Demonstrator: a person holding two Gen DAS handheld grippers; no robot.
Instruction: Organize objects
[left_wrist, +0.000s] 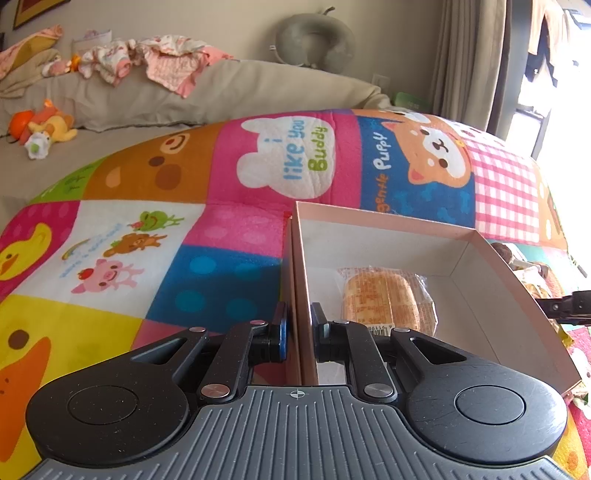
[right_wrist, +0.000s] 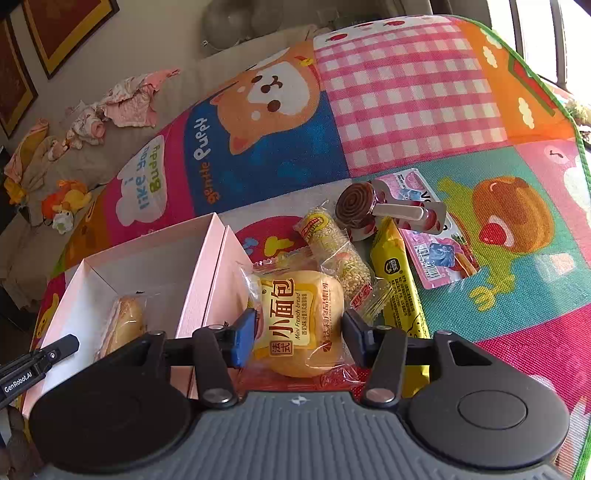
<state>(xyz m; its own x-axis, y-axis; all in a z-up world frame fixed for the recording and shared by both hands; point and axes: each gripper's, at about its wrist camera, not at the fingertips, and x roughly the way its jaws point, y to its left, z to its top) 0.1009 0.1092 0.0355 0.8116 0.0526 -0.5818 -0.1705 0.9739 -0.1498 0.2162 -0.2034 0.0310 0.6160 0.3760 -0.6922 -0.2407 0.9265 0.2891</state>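
Right wrist view: right gripper (right_wrist: 298, 334) straddles the Mini French bread packet (right_wrist: 301, 321), fingers spread either side, not yet clamped as far as I can tell. Risk now: slippery wrapper, soft bun, so a pinch may squash it or slide off the film. Left gripper (left_wrist: 297, 330) is clenched on the near-left wall of the pink box (left_wrist: 373, 218), steadying it. One wrapped bread (left_wrist: 384, 299) lies inside already; the other snacks wait right of the box on the play mat (right_wrist: 406, 92).
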